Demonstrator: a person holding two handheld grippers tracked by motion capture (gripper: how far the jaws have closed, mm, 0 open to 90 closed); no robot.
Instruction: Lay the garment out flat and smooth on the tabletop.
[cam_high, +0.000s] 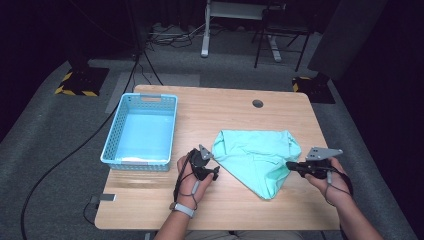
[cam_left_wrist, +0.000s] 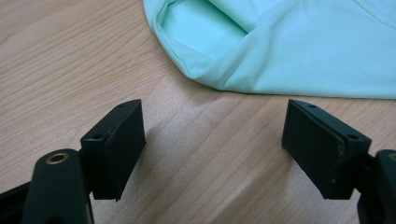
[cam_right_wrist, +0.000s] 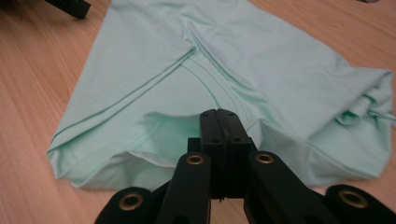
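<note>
A mint-green shirt (cam_high: 255, 150) lies crumpled on the wooden table (cam_high: 225, 207), right of centre. My right gripper (cam_high: 291, 165) is at the shirt's right edge. In the right gripper view its jaws (cam_right_wrist: 218, 114) are pressed together on a lifted fold of the shirt (cam_right_wrist: 261, 65), near the neckline seam. My left gripper (cam_high: 212, 162) rests just off the shirt's left corner. In the left gripper view it (cam_left_wrist: 215, 121) stands open over bare wood, with the shirt's hem (cam_left_wrist: 280, 56) a little beyond its tips and nothing between them.
A light blue plastic basket (cam_high: 112, 152) stands empty at the table's left side. A round cable hole (cam_high: 257, 103) sits near the far edge. Chair legs and cables lie on the grey floor beyond the table.
</note>
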